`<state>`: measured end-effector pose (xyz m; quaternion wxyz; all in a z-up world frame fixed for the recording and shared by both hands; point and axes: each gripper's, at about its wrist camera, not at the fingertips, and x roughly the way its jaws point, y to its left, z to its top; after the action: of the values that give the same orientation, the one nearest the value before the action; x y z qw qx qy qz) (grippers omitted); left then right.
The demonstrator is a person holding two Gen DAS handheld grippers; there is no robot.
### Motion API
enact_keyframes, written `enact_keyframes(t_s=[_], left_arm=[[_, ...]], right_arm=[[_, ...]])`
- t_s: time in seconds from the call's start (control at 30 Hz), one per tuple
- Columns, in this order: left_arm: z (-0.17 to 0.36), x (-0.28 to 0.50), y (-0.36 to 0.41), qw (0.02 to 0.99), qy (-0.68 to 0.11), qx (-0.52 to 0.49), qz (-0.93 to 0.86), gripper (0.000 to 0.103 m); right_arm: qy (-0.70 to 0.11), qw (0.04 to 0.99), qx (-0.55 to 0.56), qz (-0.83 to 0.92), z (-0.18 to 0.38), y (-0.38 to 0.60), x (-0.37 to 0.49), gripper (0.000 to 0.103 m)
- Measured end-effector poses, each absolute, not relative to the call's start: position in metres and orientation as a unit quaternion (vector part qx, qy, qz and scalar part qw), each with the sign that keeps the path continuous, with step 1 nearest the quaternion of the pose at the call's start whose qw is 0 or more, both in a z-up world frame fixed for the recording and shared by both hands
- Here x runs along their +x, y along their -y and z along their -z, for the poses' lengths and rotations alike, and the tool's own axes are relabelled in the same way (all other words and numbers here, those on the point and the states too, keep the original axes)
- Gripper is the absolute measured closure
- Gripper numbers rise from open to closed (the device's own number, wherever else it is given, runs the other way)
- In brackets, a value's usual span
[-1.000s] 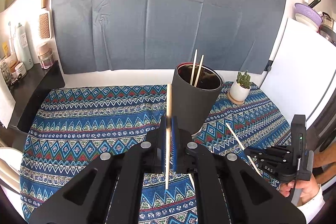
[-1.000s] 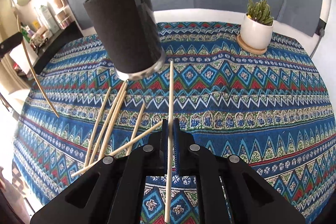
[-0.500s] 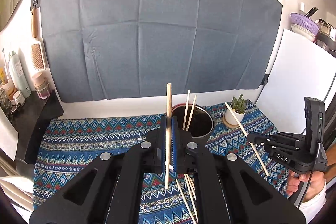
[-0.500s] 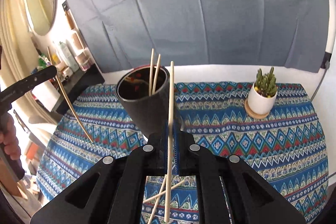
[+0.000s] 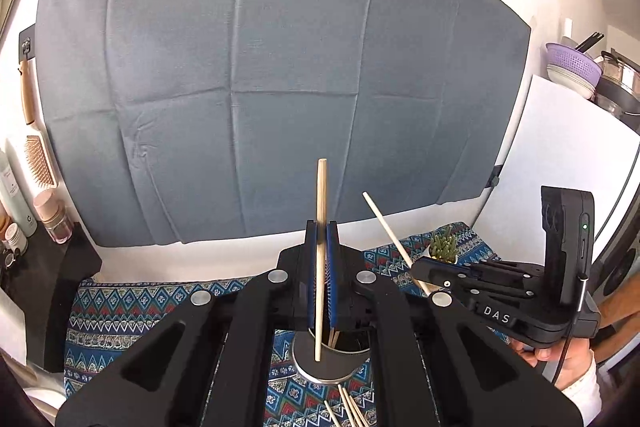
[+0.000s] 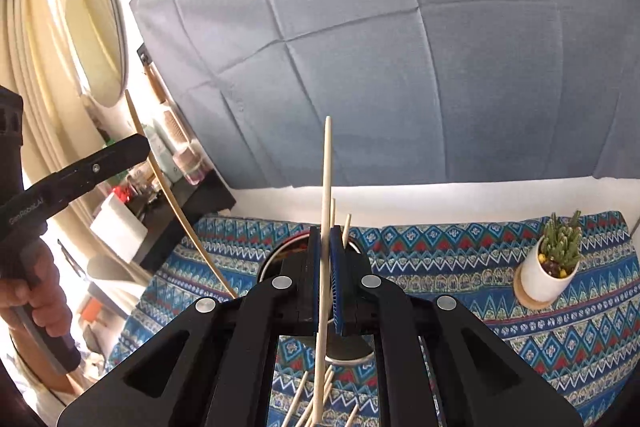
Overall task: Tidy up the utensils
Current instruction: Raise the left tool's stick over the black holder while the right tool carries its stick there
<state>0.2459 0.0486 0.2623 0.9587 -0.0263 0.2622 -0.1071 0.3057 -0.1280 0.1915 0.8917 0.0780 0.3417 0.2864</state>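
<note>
My left gripper (image 5: 321,227) is shut on a wooden chopstick (image 5: 321,187) that stands nearly upright between its blue pads. Below it the black cylindrical holder (image 5: 320,373) shows, with chopsticks inside. My right gripper (image 6: 326,231) is shut on another chopstick (image 6: 326,179), also upright, above the same holder (image 6: 272,263), which its fingers mostly hide. Two chopsticks (image 6: 347,223) poke out of the holder. The right gripper (image 5: 424,267) appears in the left wrist view with its slanted chopstick (image 5: 384,223). The left gripper (image 6: 120,155) appears in the right wrist view with its stick (image 6: 172,195).
Several loose chopsticks (image 6: 300,399) lie on the patterned blue cloth (image 6: 460,267) in front of the holder. A small cactus pot (image 6: 552,267) stands at the back right. A grey backdrop (image 5: 280,87) hangs behind. A black shelf with bottles (image 5: 48,223) is at the left.
Both grippers have risen with their chopsticks and come closer over the holder. The holder has dropped low in both views, behind the fingers.
</note>
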Motion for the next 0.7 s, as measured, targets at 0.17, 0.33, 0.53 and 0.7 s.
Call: enact_keyframes(t_s=[0.17,0.33,0.53,0.7], left_arm=[[-0.258,0.270,-0.037,0.957,-0.263,-0.023,0.121,0.098],[-0.231,0.290,-0.028,0.952,-0.276,-0.017,0.131,0.098],[-0.197,0.309,-0.030,0.941,-0.307,-0.033,0.136,0.098],[-0.176,0.313,-0.031,0.937,-0.321,-0.024,0.134,0.098]], right_arm=[[-0.320,0.890,0.105,-0.307,-0.185,0.126,0.328,0.098],[-0.294,0.880,0.160,-0.337,-0.158,0.115,0.348,0.098],[-0.265,0.875,0.208,-0.347,-0.129,0.111,0.367,0.098],[-0.257,0.875,0.210,-0.353,-0.117,0.110,0.371,0.098]])
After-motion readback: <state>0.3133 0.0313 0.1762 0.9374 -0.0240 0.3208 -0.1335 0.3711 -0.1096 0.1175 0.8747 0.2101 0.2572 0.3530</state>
